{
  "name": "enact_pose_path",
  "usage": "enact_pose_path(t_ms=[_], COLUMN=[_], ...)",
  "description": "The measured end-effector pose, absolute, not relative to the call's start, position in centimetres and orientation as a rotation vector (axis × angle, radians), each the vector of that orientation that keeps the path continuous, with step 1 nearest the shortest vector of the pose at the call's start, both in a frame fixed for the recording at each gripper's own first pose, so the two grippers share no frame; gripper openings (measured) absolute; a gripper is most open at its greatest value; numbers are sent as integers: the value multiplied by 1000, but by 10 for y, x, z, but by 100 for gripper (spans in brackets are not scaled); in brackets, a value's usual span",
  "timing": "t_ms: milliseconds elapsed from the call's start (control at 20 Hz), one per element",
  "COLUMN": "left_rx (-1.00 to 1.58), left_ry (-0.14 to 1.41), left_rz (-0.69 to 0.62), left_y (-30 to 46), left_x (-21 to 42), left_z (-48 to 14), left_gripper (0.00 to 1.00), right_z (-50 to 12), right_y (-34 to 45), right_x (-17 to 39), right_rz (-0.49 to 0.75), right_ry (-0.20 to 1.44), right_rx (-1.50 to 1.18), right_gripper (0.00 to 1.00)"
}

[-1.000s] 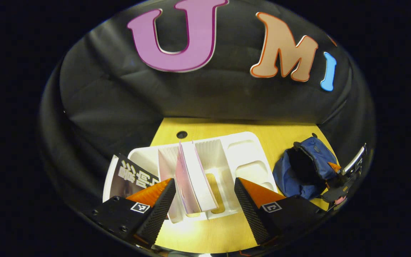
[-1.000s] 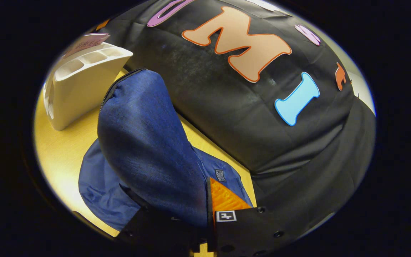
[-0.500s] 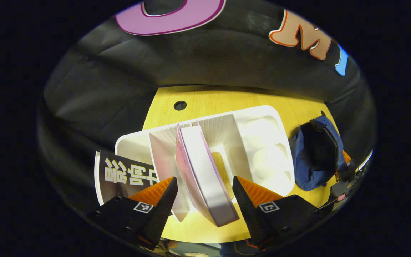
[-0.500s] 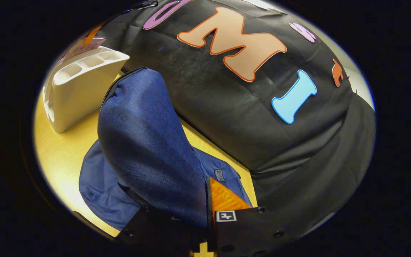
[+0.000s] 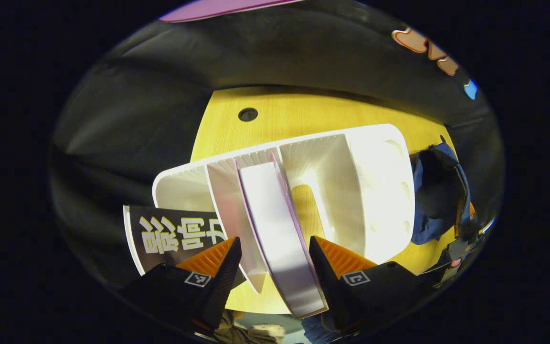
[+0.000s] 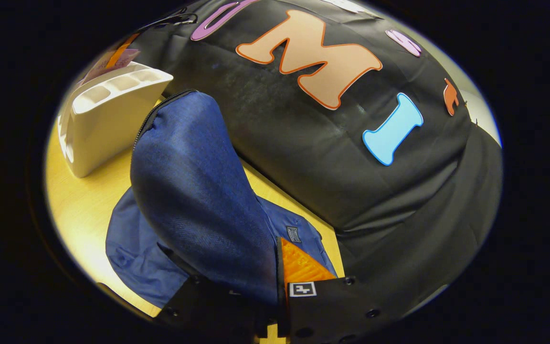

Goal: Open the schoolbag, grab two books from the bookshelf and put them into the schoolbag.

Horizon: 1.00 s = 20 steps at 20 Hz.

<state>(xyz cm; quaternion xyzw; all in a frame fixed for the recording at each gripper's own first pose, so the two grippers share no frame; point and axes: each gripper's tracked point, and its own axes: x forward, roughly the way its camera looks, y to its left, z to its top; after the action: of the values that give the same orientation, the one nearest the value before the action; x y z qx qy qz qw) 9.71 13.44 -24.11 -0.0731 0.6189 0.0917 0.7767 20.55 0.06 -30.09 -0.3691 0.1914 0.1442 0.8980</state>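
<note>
The left gripper point(image 5: 272, 251) has its fingers spread wide, one on each side of a thin pink-edged book point(image 5: 275, 229) that stands upright in the white bookshelf point(image 5: 351, 191); I cannot tell whether either finger touches its covers. A second book with a dark cover point(image 5: 170, 234) leans at the rack's 8 o'clock end, just beside the left-hand finger.

The right gripper point(image 6: 275, 291) has its fingers pressed together on a fold of the blue schoolbag point(image 6: 194, 200), pinching the cloth and holding it up as a tall hump while the rest of the bag lies slack on the worktop point(image 6: 79, 200). In the left gripper view the schoolbag point(image 5: 439, 196) sits at 3 o'clock, just beside the rack's end, its dark mouth gaping, with the right gripper point(image 5: 466, 229) at its far edge.

In the right gripper view the bookshelf point(image 6: 108, 119) stands at 10 o'clock from the bag, its end compartments showing nothing inside, a pink book edge point(image 6: 110, 59) rising behind it.

The worktop point(image 5: 299, 112) is yellow wood with a round hole point(image 5: 248, 114) near its back edge. Black cloth wall point(image 5: 151, 105) rises behind.
</note>
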Motion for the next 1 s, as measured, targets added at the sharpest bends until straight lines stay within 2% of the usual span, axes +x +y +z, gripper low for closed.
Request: enact_pose_path(t_ms=[50,150,200,250,400,500,650,850,1000], left_rx=[-167,-176,-181,-185,-215,-224,-215,-244,-267], left_ry=[1357,1381,1389,1393,1417,1433,1450,1498,1504], left_rz=[201,221,229,230,240,251,252,274,294], left_y=[135,138,139,141,142,143,144,142,141], left_x=[97,97,97,97,96,96,95,88,84], left_z=[-245,-252,-255,-257,-267,-275,-275,-276,-276], left_gripper=[84,79,72,73,66,58,54,42,42], right_z=[-301,-301,-301,-302,-301,-301,-301,-302,-303], right_y=[0,0,0,1,1,1,1,1,1], right_x=[205,205,205,205,204,205,205,203,202], right_rz=[299,300,300,299,298,297,296,299,304], right_ry=[395,394,394,392,391,390,389,386,384], right_rx=[-764,-767,-768,-770,-773,-772,-772,-780,-787], right_gripper=[7,7,7,7,7,7,7,7,8])
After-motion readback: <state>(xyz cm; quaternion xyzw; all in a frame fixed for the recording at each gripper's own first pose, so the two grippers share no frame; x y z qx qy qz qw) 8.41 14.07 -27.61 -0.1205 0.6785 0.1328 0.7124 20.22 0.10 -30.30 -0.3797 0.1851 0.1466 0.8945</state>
